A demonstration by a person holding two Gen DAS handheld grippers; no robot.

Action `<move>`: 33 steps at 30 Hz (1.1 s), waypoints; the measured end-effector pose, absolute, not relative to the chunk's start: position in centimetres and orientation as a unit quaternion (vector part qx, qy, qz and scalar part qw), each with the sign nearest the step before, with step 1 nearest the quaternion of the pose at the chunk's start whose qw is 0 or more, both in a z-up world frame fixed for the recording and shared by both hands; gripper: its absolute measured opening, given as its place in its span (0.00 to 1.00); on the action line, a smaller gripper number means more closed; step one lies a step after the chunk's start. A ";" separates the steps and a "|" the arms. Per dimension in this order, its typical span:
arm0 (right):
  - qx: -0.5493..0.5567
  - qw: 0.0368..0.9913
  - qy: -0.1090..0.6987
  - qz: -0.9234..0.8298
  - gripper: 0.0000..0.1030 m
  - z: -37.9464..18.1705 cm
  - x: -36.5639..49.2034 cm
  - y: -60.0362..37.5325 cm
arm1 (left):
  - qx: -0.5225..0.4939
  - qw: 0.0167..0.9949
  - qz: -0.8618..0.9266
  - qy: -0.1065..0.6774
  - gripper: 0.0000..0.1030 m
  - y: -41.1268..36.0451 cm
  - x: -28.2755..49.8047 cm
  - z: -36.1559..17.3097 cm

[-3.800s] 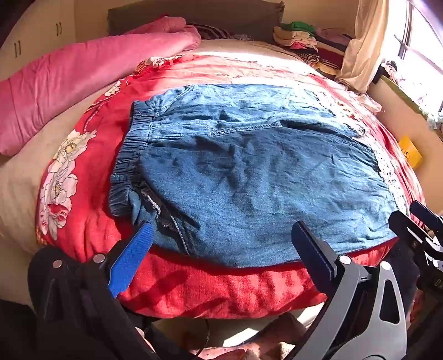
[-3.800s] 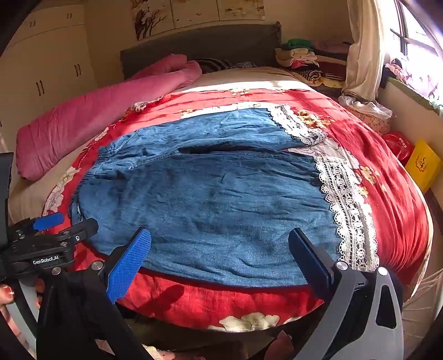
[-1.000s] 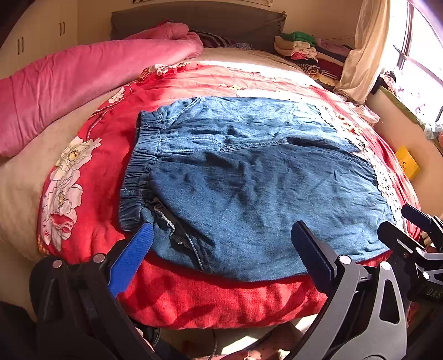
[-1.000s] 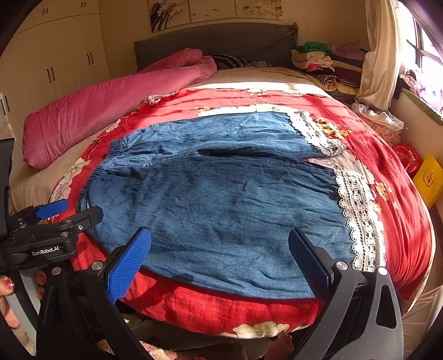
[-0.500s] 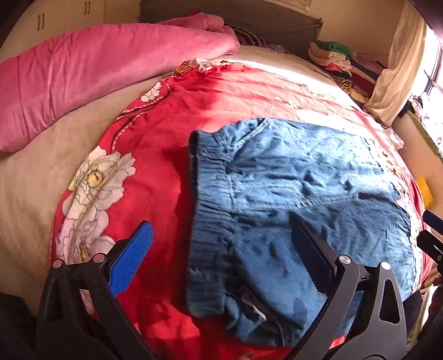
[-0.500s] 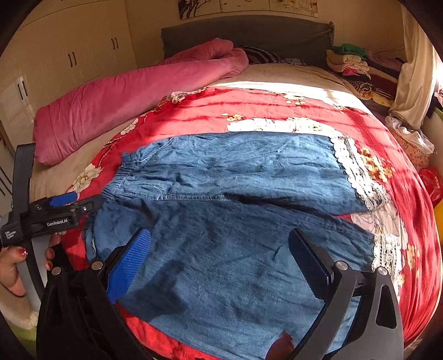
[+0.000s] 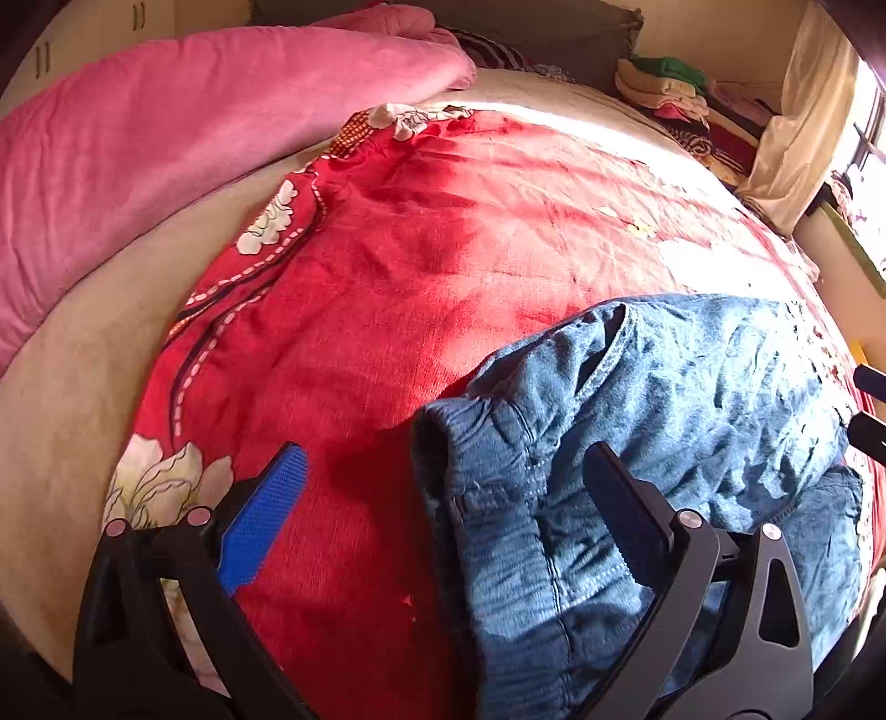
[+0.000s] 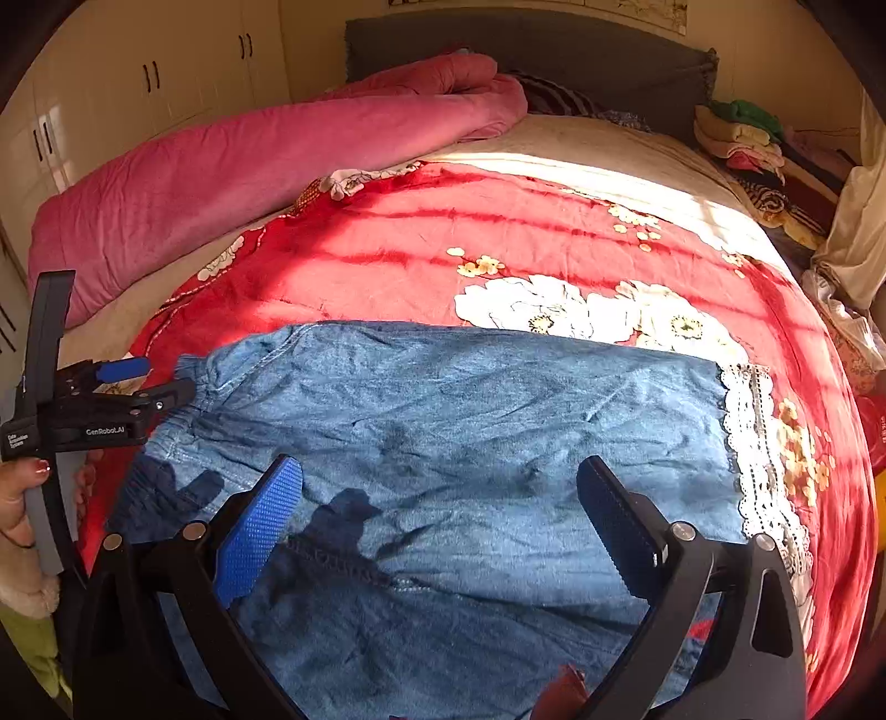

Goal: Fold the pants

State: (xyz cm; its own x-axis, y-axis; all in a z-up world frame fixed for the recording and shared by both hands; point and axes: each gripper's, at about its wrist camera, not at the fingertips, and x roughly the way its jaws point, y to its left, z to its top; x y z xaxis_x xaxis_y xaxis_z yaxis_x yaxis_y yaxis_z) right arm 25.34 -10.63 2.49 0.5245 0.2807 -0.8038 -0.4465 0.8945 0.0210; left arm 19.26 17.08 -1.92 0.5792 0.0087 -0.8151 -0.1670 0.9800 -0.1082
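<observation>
Blue denim pants (image 8: 470, 443) with white lace hems (image 8: 758, 443) lie flat across a red floral bedspread (image 8: 443, 243). My left gripper (image 7: 443, 498) is open, low over the elastic waistband (image 7: 487, 498), with the waistband edge between its fingers. It also shows at the left of the right wrist view (image 8: 149, 387), beside the waist. My right gripper (image 8: 437, 509) is open and empty, hovering over the middle of the pants.
A rolled pink quilt (image 8: 249, 166) lies along the bed's left side. Folded clothes (image 8: 742, 133) are stacked at the far right by the grey headboard (image 8: 526, 50). A curtain (image 7: 797, 127) hangs at the right. White cupboards (image 8: 138, 94) stand at the left.
Both grippers have moved forward over the bed. The left one has come down close to the waistband. The right one has advanced over the pants' middle. Both stay open.
</observation>
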 end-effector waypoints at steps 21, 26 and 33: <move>-0.284 0.774 0.456 0.335 0.96 -3.7 37.1 -1.0 | -0.142 0.907 -0.063 0.390 0.21 18.3 21.4 -1.8; -0.316 0.738 0.452 0.388 0.78 -4.4 36.6 0.8 | -0.142 0.915 -0.077 0.369 0.21 18.0 20.4 -0.5; -0.277 0.760 0.434 0.396 0.06 -2.0 32.8 -0.2 | -0.139 0.919 -0.078 0.361 0.21 18.0 19.7 -0.1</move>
State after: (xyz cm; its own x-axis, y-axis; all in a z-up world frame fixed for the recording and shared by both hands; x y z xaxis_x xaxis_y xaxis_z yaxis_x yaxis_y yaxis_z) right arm 32.79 -0.23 -1.96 0.3094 0.3621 -0.8793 -0.8434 0.5317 -0.0779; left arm 19.73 18.02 -0.07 0.7269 -0.2439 -0.6419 0.0436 0.9493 -0.3114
